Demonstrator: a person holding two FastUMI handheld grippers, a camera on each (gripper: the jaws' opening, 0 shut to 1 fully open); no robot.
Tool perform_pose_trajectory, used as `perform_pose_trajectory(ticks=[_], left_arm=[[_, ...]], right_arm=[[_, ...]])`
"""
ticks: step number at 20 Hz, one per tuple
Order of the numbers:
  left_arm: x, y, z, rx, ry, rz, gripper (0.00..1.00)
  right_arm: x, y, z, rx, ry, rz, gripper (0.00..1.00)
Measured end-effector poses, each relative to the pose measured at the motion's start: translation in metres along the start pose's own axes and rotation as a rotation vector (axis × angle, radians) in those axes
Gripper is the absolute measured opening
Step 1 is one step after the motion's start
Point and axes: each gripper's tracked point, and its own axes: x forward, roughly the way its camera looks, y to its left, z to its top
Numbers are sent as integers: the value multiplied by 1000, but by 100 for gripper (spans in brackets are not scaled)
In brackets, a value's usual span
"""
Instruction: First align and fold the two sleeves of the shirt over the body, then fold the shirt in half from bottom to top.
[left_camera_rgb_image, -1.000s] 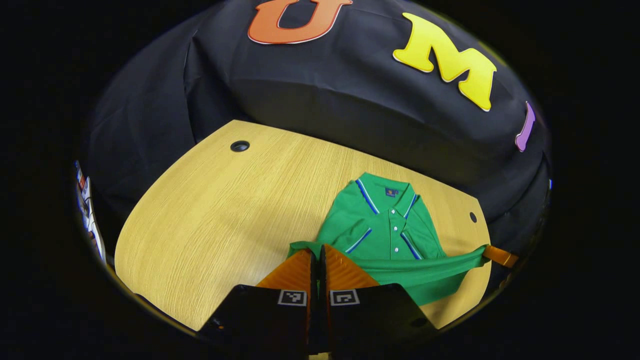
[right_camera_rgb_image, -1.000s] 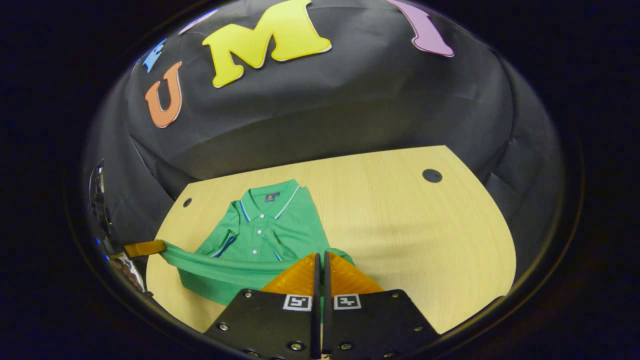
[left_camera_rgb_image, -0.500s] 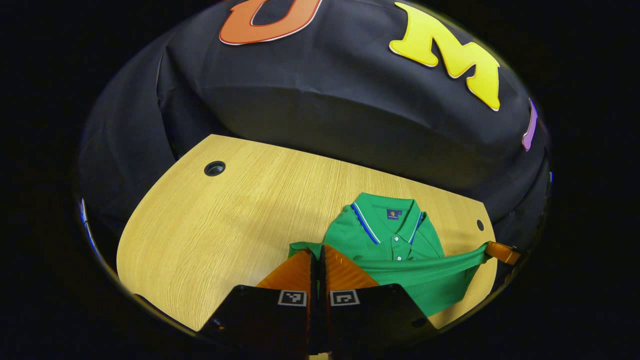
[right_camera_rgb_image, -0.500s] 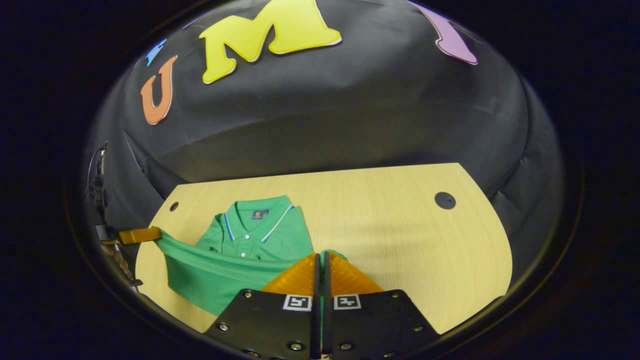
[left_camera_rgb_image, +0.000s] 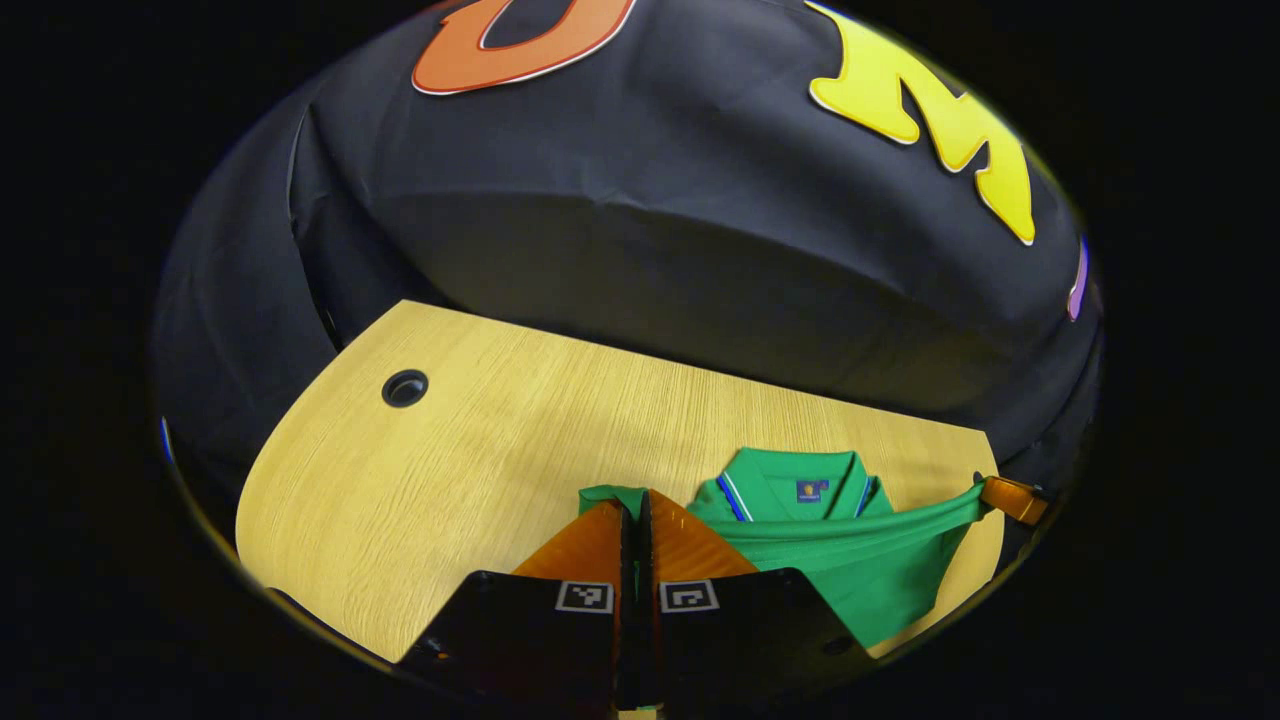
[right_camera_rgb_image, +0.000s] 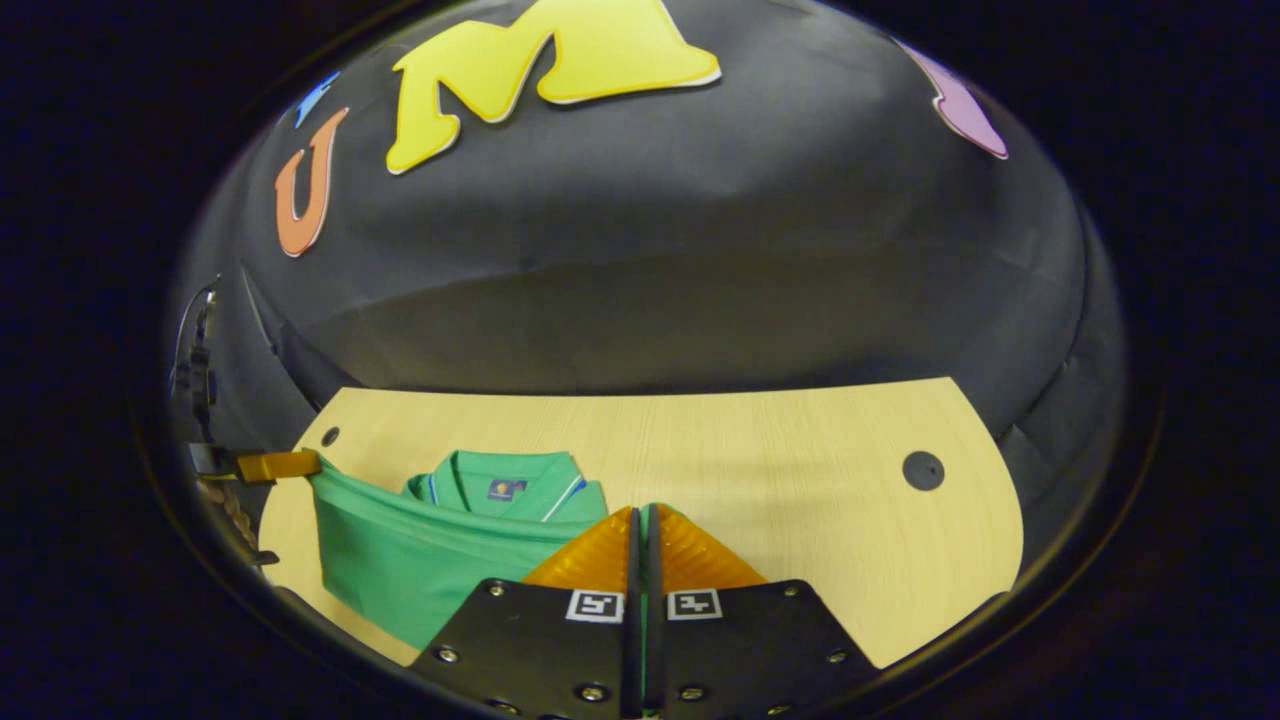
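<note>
Table (left_camera_rgb_image: 450, 460) of pale yellow wood-grain laminate, round cable hole (left_camera_rgb_image: 404, 387) at 10 o'clock, nothing in the way. Green polo shirt (left_camera_rgb_image: 860, 560) with blue-white collar trim lies at 4 o'clock in left gripper view, 8 o'clock in right gripper view. Left gripper (left_camera_rgb_image: 631, 515) and right gripper (right_camera_rgb_image: 640, 522) each closed tight, pinching a hem corner; hem stretched taut between them, probably for carrying bottom up to collar (right_camera_rgb_image: 505, 487).

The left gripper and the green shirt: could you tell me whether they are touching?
Touching. In the left gripper view, the left gripper is shut on the green shirt, whose hem emerges from between the tips and stretches taut to the right.
</note>
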Motion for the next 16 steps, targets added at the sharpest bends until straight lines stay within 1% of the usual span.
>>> perform_pose_trajectory(ticks=[4,5,6,7,8,10,12,13,14,15,16], left_arm=[[18,-3,9,-1,-11,-3,3],[22,-5,10,-2,-13,-6,0],[26,-5,12,1,-15,-8,3],[30,-4,12,7,-12,3,0],[32,-2,12,6,-15,6,3],[37,-4,13,-14,-21,-10,3],[47,-13,5,-11,-11,-52,3],[52,-25,-9,4,41,-118,7],[51,-28,-19,23,67,-116,35],[51,-22,-19,57,41,-73,64],[45,-21,-15,89,-5,-61,92]], right_arm=[[23,-4,14,19,-11,-11,1],[26,-6,16,26,-14,-15,1],[29,-10,18,30,-18,-23,1],[31,-15,19,22,-22,-47,1],[34,-20,22,19,-31,-54,2],[34,-23,24,34,-31,-59,1],[36,-22,24,34,-35,-45,1],[38,-20,21,40,-30,-43,1],[40,-14,20,52,-28,-14,1],[39,-6,19,53,-27,8,1],[37,-3,21,38,-40,19,25]])
